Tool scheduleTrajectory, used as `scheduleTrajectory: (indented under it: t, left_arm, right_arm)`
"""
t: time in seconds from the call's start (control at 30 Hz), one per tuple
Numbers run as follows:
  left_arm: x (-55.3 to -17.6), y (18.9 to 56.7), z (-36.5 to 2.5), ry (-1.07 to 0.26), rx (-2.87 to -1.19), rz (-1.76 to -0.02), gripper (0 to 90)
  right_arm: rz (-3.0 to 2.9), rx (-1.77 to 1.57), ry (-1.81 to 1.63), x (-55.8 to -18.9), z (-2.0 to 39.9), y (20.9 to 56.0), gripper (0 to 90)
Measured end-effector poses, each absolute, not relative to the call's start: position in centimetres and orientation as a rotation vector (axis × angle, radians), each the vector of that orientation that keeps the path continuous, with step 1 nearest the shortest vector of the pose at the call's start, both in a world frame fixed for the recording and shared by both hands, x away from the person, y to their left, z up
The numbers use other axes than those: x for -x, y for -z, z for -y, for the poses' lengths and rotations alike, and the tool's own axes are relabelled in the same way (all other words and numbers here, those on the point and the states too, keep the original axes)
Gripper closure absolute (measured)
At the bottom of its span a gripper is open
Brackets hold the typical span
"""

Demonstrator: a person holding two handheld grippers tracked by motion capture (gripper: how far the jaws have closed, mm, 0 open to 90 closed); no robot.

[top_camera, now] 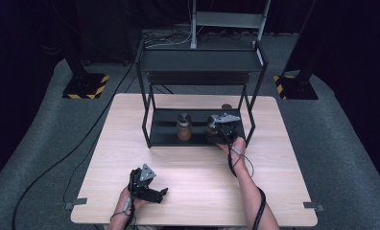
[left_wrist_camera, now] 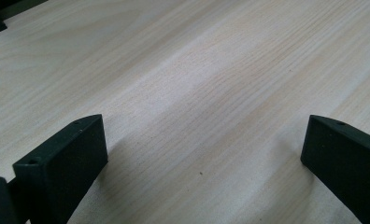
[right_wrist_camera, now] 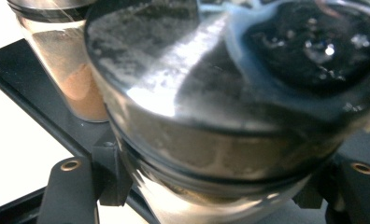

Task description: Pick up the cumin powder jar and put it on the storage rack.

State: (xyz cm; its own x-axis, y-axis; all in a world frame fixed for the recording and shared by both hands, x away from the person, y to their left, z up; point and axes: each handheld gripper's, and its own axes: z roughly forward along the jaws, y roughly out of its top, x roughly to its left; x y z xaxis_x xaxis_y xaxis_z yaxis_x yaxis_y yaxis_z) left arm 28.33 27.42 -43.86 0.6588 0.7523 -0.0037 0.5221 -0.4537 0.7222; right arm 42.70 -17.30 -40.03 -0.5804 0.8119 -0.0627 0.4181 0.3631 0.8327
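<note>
A black two-tier rack (top_camera: 152, 127) stands on the far half of the wooden table (top_camera: 193, 172). On its lower shelf stand two spice jars with metal lids: one with brown powder (top_camera: 184, 128) and one at the right (top_camera: 212, 125). My right gripper (top_camera: 218, 134) reaches into that shelf and is shut on the right jar (right_wrist_camera: 220, 121), its shiny lid close to the camera; the brown-powder jar (right_wrist_camera: 75, 79) stands just behind. My left gripper (top_camera: 160, 193) rests near the table's front edge, open, with bare wood (left_wrist_camera: 202, 107) between its jaws.
The rack's upper shelf (top_camera: 200, 61) overhangs the jars, and its thin black posts (top_camera: 251, 110) frame the opening. Cables trail from both grippers over the table's front edge. Stands with yellow-black bases (top_camera: 85, 86) sit on the grey floor beyond.
</note>
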Motion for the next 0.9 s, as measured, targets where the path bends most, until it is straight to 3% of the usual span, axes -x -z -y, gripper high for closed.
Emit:
scheduleTrajectory:
  t: [0.9]
  left_arm:
    - [-28.3,43.9,-27.4,-0.413,-2.160,-0.981,0.0]
  right_arm:
    - [-2.190,-1.029,-1.136,-43.6,16.2,40.6,30.0]
